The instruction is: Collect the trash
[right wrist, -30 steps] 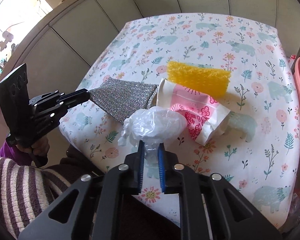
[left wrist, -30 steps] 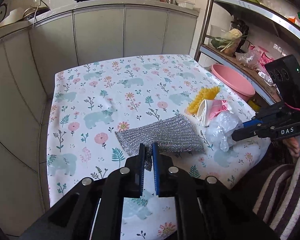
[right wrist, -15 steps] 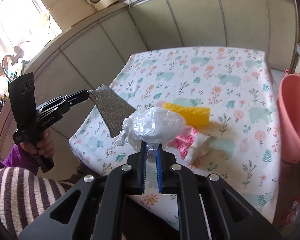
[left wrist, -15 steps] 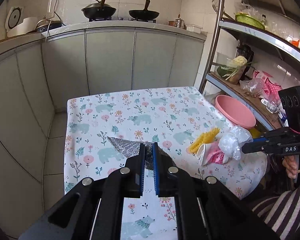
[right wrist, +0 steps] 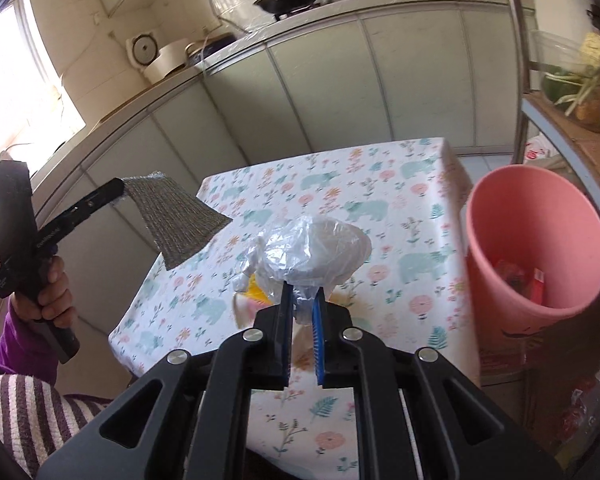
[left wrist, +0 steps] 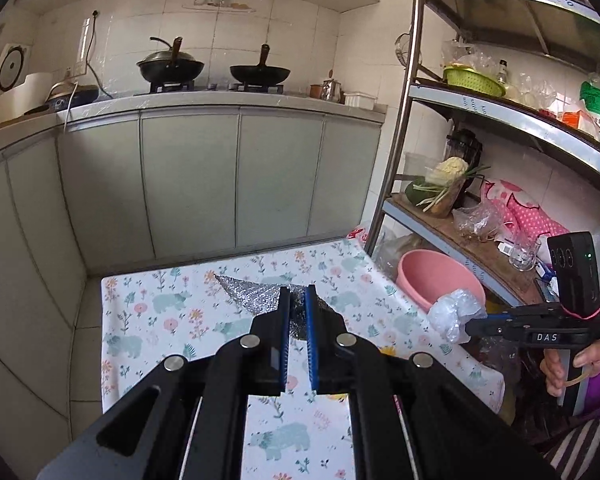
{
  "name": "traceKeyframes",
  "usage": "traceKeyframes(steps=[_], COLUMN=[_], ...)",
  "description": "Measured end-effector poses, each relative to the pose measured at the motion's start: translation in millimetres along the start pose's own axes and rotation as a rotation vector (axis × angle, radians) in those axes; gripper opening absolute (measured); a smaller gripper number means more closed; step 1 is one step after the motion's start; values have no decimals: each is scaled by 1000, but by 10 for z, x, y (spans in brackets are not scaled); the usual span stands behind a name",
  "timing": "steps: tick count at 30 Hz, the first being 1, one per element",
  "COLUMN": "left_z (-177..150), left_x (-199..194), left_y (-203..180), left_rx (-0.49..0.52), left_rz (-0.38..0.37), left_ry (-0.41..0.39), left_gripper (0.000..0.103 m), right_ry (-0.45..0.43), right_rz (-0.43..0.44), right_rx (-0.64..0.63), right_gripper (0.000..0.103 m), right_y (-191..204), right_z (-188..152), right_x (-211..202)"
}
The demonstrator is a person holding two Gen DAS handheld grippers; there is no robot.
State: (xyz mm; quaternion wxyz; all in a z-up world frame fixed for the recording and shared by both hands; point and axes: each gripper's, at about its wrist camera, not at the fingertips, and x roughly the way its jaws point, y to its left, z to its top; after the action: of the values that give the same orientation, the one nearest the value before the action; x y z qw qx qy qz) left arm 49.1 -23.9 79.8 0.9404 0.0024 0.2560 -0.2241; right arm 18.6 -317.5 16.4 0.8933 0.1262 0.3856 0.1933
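Hanging above the floral table (right wrist: 428,184), the silver scouring cloth (right wrist: 180,220) was pinched in the left gripper (left wrist: 298,300) while the right gripper (right wrist: 303,300) clamped the crumpled plastic bag (right wrist: 312,250) near the pink bin (right wrist: 536,240).

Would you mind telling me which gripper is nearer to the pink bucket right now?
Right. The right gripper, shut on the crumpled plastic bag, is beside the pink bucket; the left gripper, holding the silver scouring cloth, is across the table.
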Motion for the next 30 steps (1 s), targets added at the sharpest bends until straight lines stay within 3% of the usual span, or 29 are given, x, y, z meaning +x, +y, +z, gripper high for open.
traceKeyframes(steps=[8,16,24,30], left_z=[318,397,275,64], left_x=[302,504,644,772], left_y=[-516,-789,-706,-315], left_rx=[63,81,73,7], left_rz=[-106,-160,-128,-21], left_ry=[-27,-21,7,38], left_gripper=[6,6,6,6], right_ry=[-41,-54,-12,16], right_rz=[-62,-80,-90,-161], right_rx=[69,120,95,18], right_gripper=[9,9,9,9], right_y=[-361,-543,-447,-324], right_z=[-29,-132,-236,-293], right_x=[-187,-295,-4,354])
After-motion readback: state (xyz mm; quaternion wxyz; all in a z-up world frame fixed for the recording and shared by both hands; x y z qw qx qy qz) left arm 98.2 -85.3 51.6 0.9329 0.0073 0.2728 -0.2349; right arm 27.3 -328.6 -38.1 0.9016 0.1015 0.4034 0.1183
